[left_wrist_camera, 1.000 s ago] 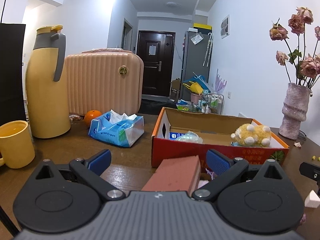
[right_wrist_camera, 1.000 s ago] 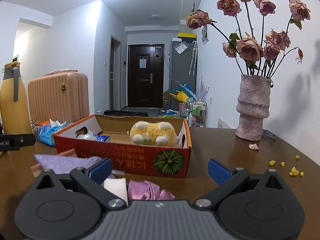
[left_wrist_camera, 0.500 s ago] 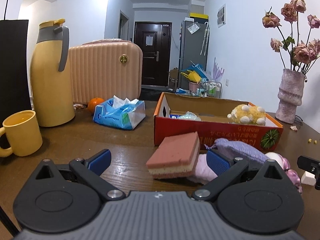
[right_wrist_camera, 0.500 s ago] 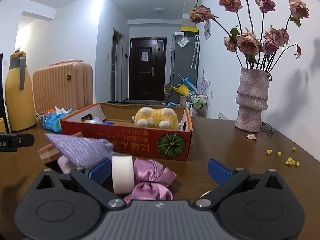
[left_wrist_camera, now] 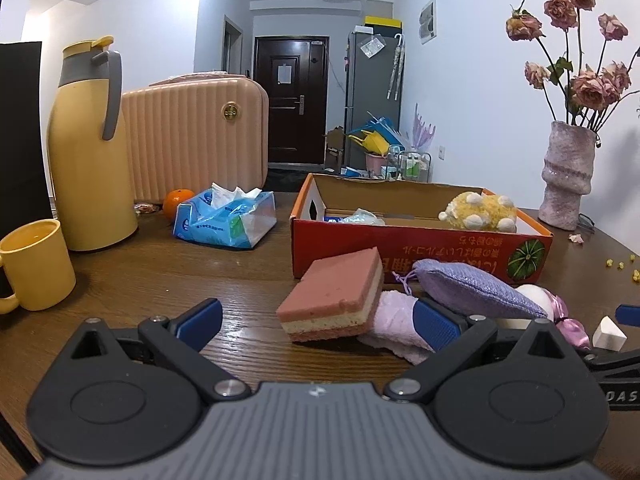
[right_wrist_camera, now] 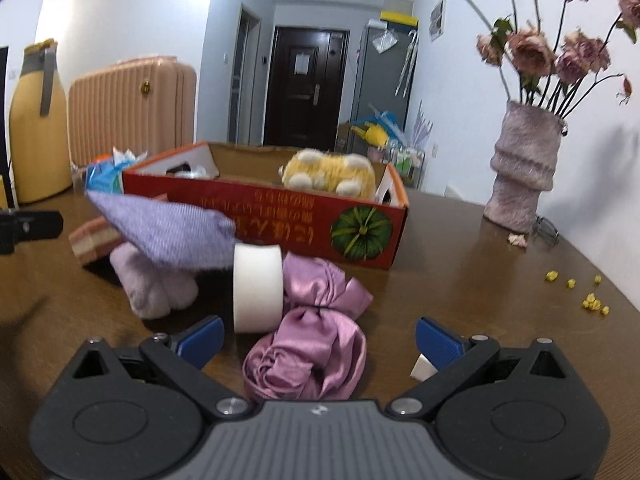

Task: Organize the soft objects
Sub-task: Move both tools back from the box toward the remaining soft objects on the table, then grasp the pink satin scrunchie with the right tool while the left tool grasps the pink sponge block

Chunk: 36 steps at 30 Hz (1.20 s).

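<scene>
While both claws gape wide and empty, we see soft things heaped before the pumpkin carton (left_wrist_camera: 420, 252).
Our left gripper (left_wrist_camera: 316, 322) faces the layered sponge (left_wrist_camera: 332, 294); only our right gripper (right_wrist_camera: 318, 340) shows the satin bow (right_wrist_camera: 312, 344) fully.

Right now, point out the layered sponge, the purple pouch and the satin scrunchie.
layered sponge (left_wrist_camera: 336, 288): left wrist view, on its pink top face.
purple pouch (right_wrist_camera: 168, 228): right wrist view, mid woven fabric.
satin scrunchie (right_wrist_camera: 316, 352): right wrist view, on its front folds.
</scene>
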{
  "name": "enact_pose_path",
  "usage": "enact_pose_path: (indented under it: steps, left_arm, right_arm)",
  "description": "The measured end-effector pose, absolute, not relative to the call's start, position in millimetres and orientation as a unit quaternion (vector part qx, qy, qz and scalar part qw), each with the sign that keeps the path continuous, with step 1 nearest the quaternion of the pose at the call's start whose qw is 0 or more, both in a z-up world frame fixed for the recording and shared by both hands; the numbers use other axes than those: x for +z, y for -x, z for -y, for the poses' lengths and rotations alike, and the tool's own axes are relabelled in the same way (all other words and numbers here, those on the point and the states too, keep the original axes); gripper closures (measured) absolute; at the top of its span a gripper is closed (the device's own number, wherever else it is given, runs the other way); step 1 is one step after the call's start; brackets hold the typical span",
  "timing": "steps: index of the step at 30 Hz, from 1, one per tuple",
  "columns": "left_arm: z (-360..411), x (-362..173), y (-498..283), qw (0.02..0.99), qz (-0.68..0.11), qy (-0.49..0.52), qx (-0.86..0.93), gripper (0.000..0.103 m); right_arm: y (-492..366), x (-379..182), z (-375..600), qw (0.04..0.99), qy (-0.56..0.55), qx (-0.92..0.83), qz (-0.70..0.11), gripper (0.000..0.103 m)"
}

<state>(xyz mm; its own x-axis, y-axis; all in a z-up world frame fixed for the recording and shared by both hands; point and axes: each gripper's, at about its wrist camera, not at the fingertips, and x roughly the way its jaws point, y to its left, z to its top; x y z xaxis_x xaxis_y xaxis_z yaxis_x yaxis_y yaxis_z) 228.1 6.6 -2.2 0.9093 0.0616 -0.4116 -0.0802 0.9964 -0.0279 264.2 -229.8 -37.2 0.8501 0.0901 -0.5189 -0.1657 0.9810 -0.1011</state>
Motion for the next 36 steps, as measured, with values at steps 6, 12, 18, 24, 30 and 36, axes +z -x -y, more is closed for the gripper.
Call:
enact_pose_path:
  steps: [6,12,18,24,30,36]
  left_arm:
    - [-7,-5,-231,0.974,-0.220,0.022,0.039,0.000]
    - [-6,-6,-232,0.974,-0.224,0.021,0.039,0.000]
    - [-7,-7,-232,0.973,-0.226,0.020,0.039,0.000]
    - [-7,-8,-234,0.972,-0.229,0.020,0.040,0.000]
    - [-9,-9,-236,0.972,-0.232,0.023,0.043,0.000]
    - [-21,-9,-248,0.968,-0.242,0.045,0.048,0.000]
  right_arm:
    - [-277,-47,232,0.949,0.067,0.059,-0.302,0.002]
    - [-285,-53,237,0.940,0.048,0.069,-0.330,0.022]
    - [-284,-52,240,0.940,0.028,0.087,-0.329,0.069]
    - [-280,-45,250,0.948,0.006,0.076,-0.308,0.081]
    - [-270,-32,259,0.967,0.002,0.045,-0.251,0.082]
    - [-264,-21,271,0.979,-0.004,0.017,-0.203,0.082]
